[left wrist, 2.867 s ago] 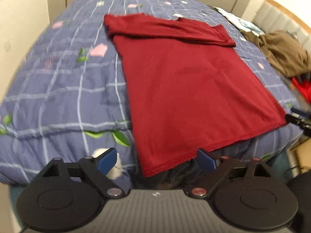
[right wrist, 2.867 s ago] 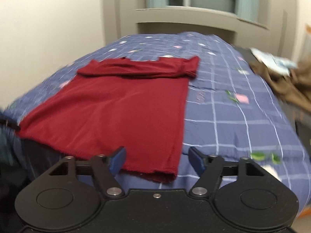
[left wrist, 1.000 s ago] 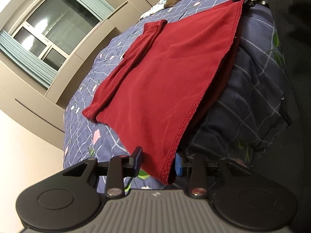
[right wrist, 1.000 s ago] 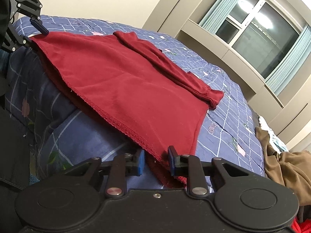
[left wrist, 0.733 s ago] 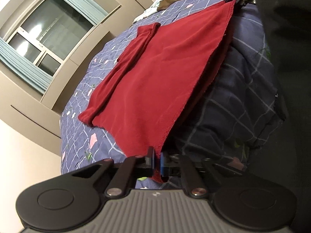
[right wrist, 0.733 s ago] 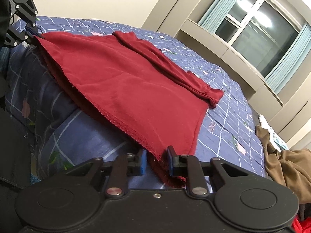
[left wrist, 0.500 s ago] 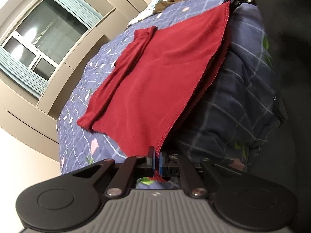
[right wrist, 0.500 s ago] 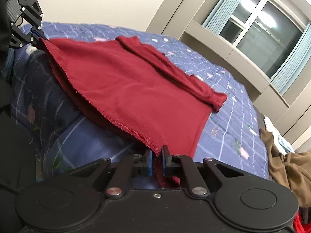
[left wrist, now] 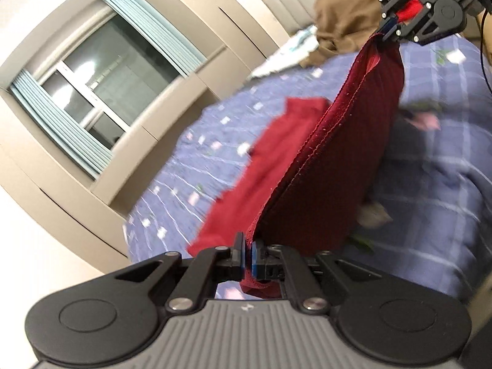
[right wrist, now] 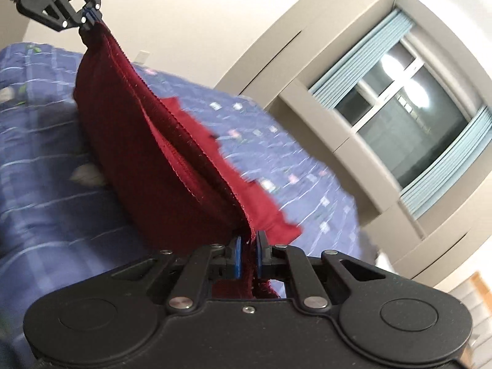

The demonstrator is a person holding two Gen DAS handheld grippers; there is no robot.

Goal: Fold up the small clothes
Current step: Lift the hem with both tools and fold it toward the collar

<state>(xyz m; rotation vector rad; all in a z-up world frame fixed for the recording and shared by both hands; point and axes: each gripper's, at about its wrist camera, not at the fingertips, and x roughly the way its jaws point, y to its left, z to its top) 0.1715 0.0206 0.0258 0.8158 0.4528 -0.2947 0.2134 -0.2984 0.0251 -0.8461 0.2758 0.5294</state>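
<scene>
Red shirt (left wrist: 332, 166) hangs hem-up over the blue quilt (left wrist: 446, 184); left gripper (left wrist: 247, 259) pinches one hem corner, right gripper (left wrist: 389, 30), at one o'clock, the other. Best carry both level toward the collar.

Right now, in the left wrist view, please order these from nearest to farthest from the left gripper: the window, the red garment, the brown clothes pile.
1. red garment: pinched in the left gripper, at the bottom centre.
2. brown clothes pile: far across the bed, upper right.
3. window: on the far wall, upper left.
</scene>
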